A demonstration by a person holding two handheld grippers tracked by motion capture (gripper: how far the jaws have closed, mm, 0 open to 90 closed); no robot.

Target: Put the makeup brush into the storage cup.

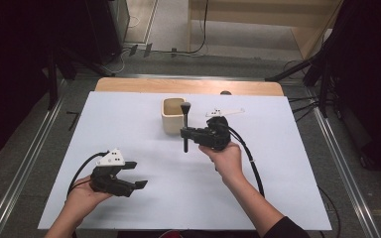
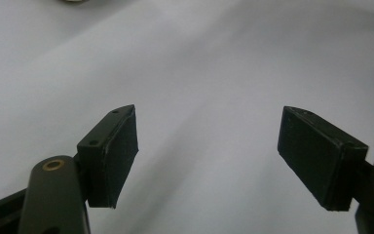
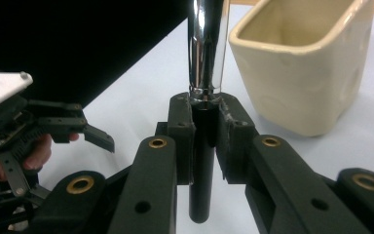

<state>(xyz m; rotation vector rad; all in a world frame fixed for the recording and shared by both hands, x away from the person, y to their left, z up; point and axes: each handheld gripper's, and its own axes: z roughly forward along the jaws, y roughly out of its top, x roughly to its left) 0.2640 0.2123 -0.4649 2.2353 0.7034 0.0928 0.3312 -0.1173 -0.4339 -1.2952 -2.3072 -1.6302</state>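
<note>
From my remote seat, the left gripper (image 2: pixel 207 156) hangs over the white table (image 2: pixel 209 73) with its jaws spread wide and nothing between them. The left pad (image 2: pixel 114 156), dark and finely textured, is mounted on a black arm with a brass-ringed pivot (image 2: pixel 53 165) at the bottom left corner. The right pad (image 2: pixel 319 156) angles inward from the opposite side, its holder cut off by the frame's right edge. Soft shadows of both jaws fall on the table beneath them. At the top left edge I see a sliver of a pale object (image 2: pixel 75 1), too cropped to identify.
</note>
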